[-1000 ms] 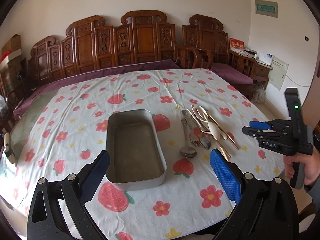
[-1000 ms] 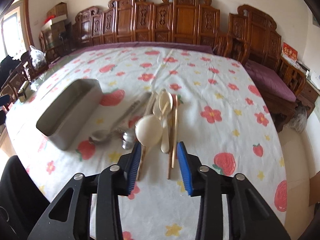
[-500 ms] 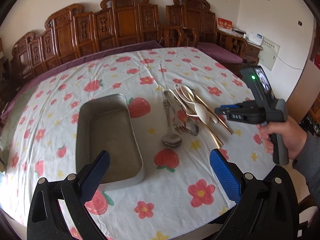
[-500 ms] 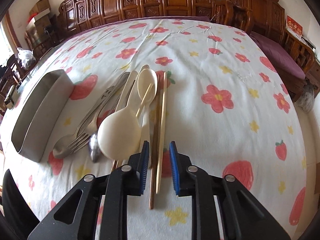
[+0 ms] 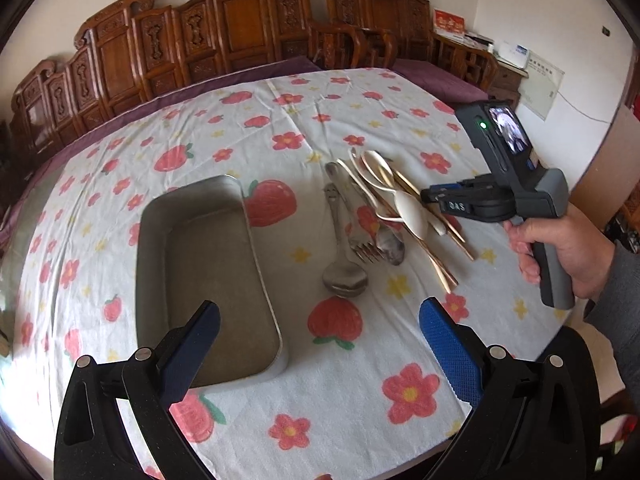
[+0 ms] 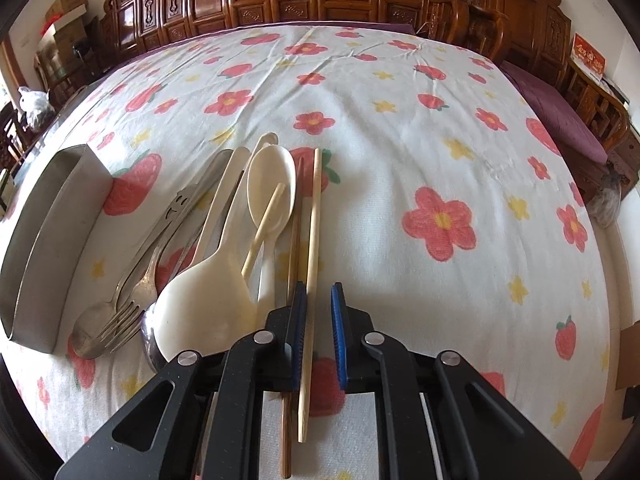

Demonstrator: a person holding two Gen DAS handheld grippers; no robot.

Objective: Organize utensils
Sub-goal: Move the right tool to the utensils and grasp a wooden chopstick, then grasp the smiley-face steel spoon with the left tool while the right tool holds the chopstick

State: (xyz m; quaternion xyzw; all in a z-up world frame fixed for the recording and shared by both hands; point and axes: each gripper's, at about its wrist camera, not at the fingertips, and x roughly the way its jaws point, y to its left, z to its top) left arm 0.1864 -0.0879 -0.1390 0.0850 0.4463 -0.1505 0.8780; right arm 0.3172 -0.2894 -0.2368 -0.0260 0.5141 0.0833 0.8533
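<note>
A grey metal tray (image 5: 200, 264) lies left of a pile of utensils on the flowered tablecloth. The pile holds a metal spoon (image 5: 344, 276), a fork (image 5: 362, 246), white spoons (image 5: 412, 216) and chopsticks (image 5: 452, 236). My left gripper (image 5: 320, 312) hangs wide open over the near table, its left finger above the tray's near end. My right gripper (image 6: 319, 300) is low over the pile's right side, jaws closing around a pale chopstick (image 6: 314, 240). A gap still shows beside the right pad. A darker chopstick (image 6: 294, 248) runs just left of it, under the left finger.
A person's hand (image 5: 560, 248) holds the right gripper at the table's right edge. Carved wooden chairs (image 5: 248, 28) line the far side, with a purple cushion (image 6: 560, 116). The cloth right of the chopsticks (image 6: 440, 220) is bare.
My right gripper has come down and forward onto the chopsticks while its jaws narrowed from wide to a small gap. My left gripper has drifted closer to the tray and lower.
</note>
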